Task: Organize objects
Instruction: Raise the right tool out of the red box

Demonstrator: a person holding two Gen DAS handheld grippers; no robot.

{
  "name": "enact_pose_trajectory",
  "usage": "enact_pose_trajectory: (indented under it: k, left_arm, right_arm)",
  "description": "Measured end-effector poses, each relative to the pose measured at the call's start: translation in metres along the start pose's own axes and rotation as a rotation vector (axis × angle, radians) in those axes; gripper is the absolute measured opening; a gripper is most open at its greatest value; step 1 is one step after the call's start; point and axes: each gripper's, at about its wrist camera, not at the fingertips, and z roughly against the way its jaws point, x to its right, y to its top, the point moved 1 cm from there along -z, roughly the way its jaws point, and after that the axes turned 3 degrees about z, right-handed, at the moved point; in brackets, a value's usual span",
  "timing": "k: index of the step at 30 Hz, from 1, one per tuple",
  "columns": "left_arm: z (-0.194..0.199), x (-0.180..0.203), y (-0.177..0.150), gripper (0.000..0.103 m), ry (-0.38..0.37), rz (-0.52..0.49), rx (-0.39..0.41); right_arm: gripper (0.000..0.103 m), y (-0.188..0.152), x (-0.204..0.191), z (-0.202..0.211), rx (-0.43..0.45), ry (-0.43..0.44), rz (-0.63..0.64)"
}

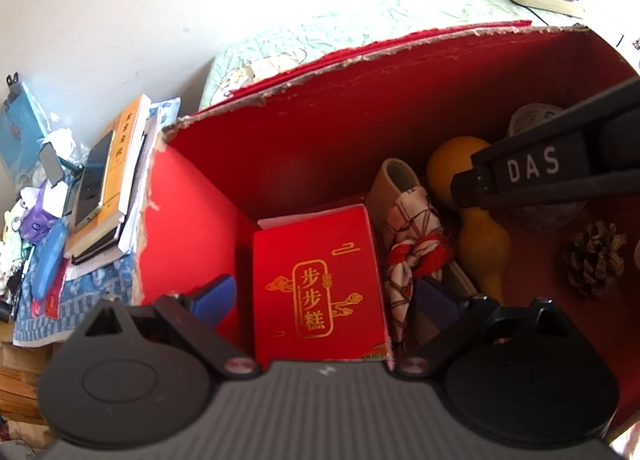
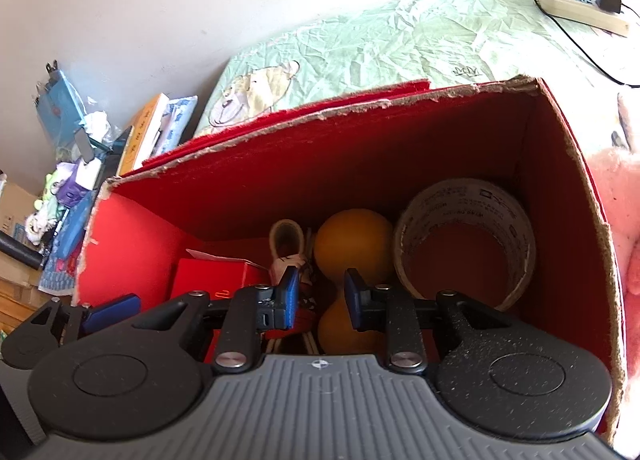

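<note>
A torn red carton (image 1: pixel 280 88) (image 2: pixel 320 116) stands open on a bed. Inside at the left lies a red gift box (image 1: pixel 320 280) (image 2: pixel 212 276) with gold characters. My left gripper (image 1: pixel 326 296) is open around it, and both blue pads stand clear of its sides. An orange gourd (image 1: pixel 484 252) (image 2: pixel 352 244) lies in the middle. My right gripper (image 2: pixel 322 298) (image 1: pixel 466 190) hangs partly open over the gourd's waist, and cloth shows between the left pad and the gourd. A patterned cloth (image 1: pixel 412 228), a tape roll (image 2: pixel 464 244) and a pine cone (image 1: pixel 596 256) also lie inside.
The green printed bedsheet (image 2: pixel 400 44) spreads behind the carton, with a power strip (image 2: pixel 580 0) and charger at the far right. To the left, a stack of books with a phone (image 1: pixel 108 188) sits among loose clutter against the wall.
</note>
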Motion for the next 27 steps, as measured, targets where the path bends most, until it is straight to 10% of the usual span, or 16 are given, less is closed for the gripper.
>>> enact_pose_trajectory:
  k: [27]
  left_arm:
    - [0.101,-0.009,-0.02,0.099,0.01,0.181,0.092]
  right_arm:
    - [0.037,-0.037,0.004,0.109,0.213,-0.228,0.019]
